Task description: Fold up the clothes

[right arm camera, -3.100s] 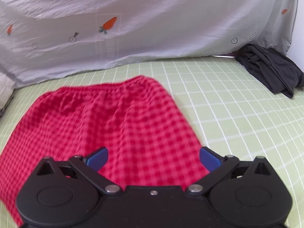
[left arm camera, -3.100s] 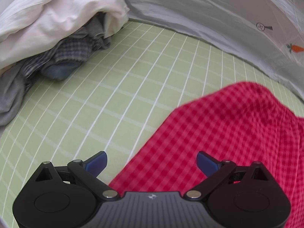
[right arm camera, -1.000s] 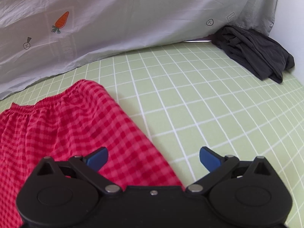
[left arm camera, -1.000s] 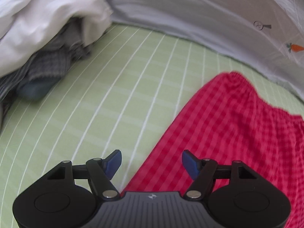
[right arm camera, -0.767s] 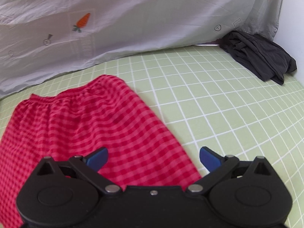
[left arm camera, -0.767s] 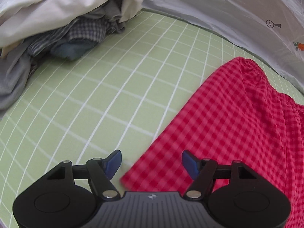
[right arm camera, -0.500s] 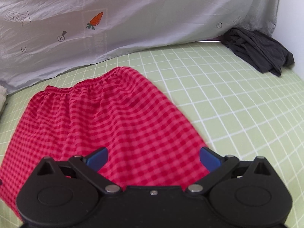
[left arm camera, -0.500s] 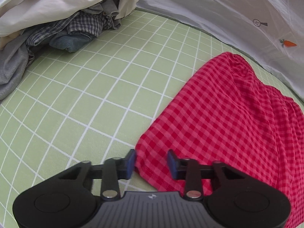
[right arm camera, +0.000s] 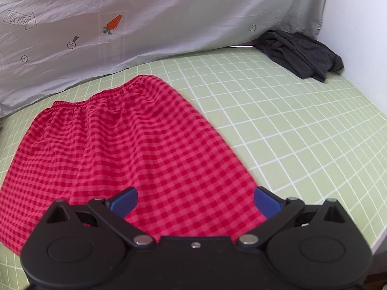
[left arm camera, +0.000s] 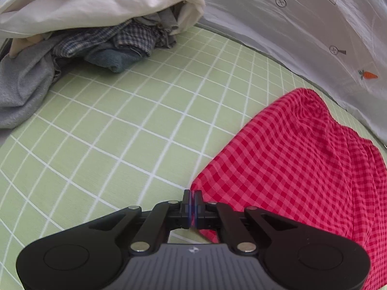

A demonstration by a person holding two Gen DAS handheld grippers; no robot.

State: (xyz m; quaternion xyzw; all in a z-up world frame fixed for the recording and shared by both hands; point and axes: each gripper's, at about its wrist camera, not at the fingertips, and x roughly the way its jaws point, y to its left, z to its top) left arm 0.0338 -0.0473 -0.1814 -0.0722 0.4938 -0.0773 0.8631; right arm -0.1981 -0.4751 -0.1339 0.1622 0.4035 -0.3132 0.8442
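Right wrist view: the red checked shorts (right arm camera: 125, 149) lie spread flat on the green grid sheet (right arm camera: 302, 130), the gathered elastic waistband at the far end near the grey carrot-print cover (right arm camera: 169, 12) and the wider hem end nearest the camera. The cloth is a red and pink gingham, lightly rippled below the waistband and smooth toward the hem. Its right edge runs diagonally from the far waistband corner down to the near right corner, which sits just under the right blue pad.

The right gripper (right arm camera: 194, 199) hangs low over the near hem with its jaws spread wide, the two blue fingertips (right arm camera: 123, 199) well apart and nothing between them; the checked fabric fills the gap below. Far right, a crumpled dark garment (right arm camera: 300, 54) lies at the sheet's edge against the white wall.

In the left wrist view the shorts (left arm camera: 302, 164) fill the right side, their near left corner drawn up to the left gripper (left arm camera: 192, 201). That gripper's jaws are pressed together on the corner, a thin strip of red cloth showing between the closed pads. It points along the sheet, low and roughly level. Far left, a heap of laundry (left arm camera: 101, 46), checked, blue and grey pieces, sits under a white duvet (left arm camera: 96, 2), well apart from the shorts.
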